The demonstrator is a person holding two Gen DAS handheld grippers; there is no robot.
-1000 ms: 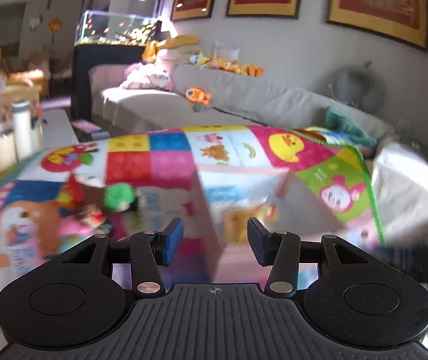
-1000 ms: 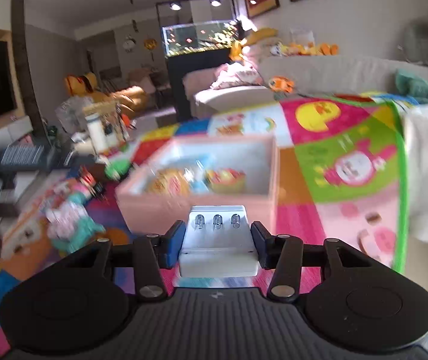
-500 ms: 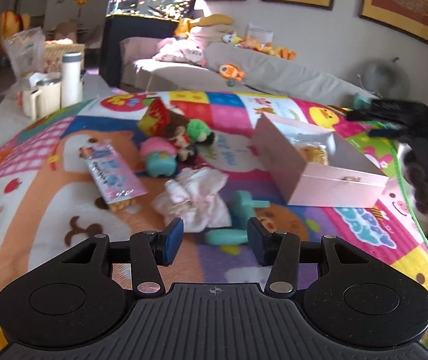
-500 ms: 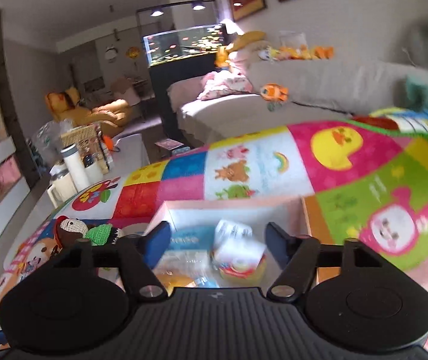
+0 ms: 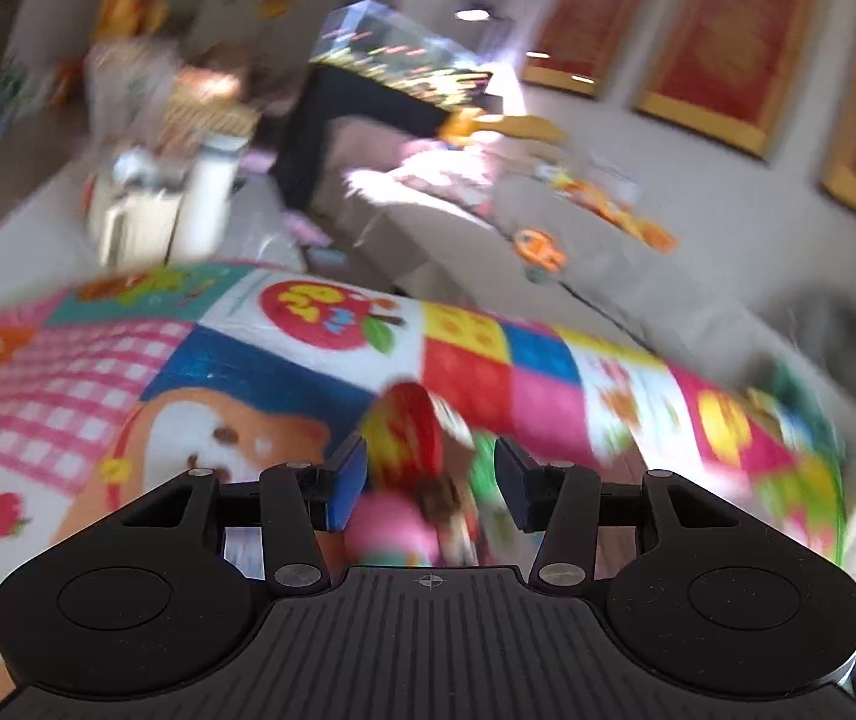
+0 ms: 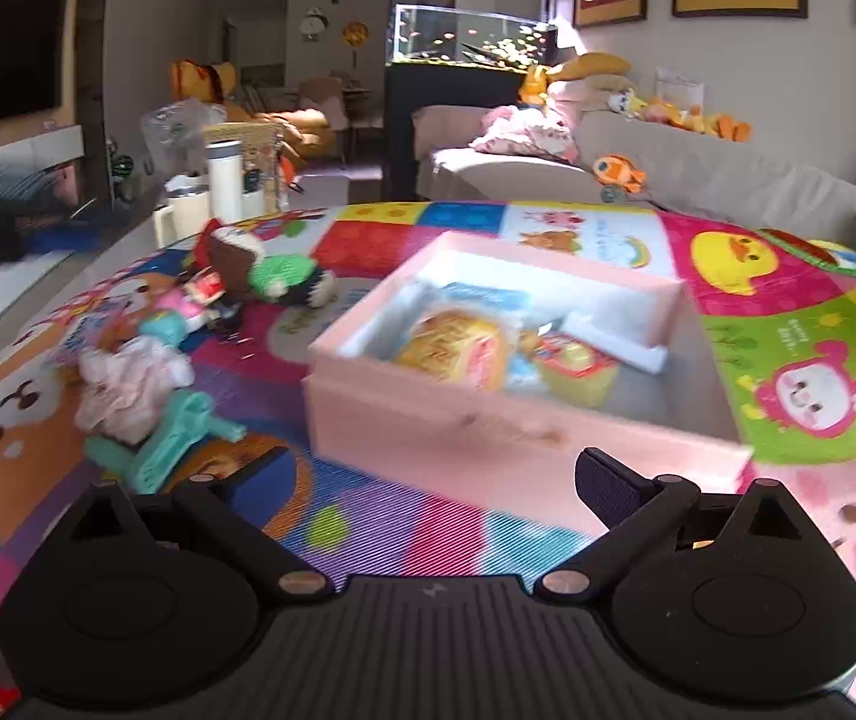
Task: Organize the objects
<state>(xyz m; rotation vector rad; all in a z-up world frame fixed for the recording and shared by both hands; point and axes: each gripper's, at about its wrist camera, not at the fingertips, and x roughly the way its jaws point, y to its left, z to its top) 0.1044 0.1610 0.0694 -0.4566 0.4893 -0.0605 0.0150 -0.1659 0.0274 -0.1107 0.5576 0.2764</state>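
Observation:
The left wrist view is blurred by motion. My left gripper (image 5: 430,483) is open partway and hangs low over a cluster of toys: a red and yellow packet (image 5: 404,432) by its left finger and a pink toy (image 5: 392,531) below the gap. The pads press on nothing. In the right wrist view, my right gripper (image 6: 428,480) has nothing between its jaws, which are opening wide, just in front of the pink box (image 6: 487,432). The box holds snack packets (image 6: 457,348) and a white item (image 6: 613,336).
On the colourful play mat (image 6: 799,324), left of the box, lie a green crochet doll (image 6: 284,276), a crumpled pink cloth (image 6: 128,378) and a teal toy (image 6: 170,438). Bottles and cups (image 6: 224,192) stand at the far left. A sofa (image 6: 697,186) lies beyond.
My right gripper let go of the white item, which now lies in the pink box, spread its jaws and drew back. My left gripper swung left across the mat to the toy cluster.

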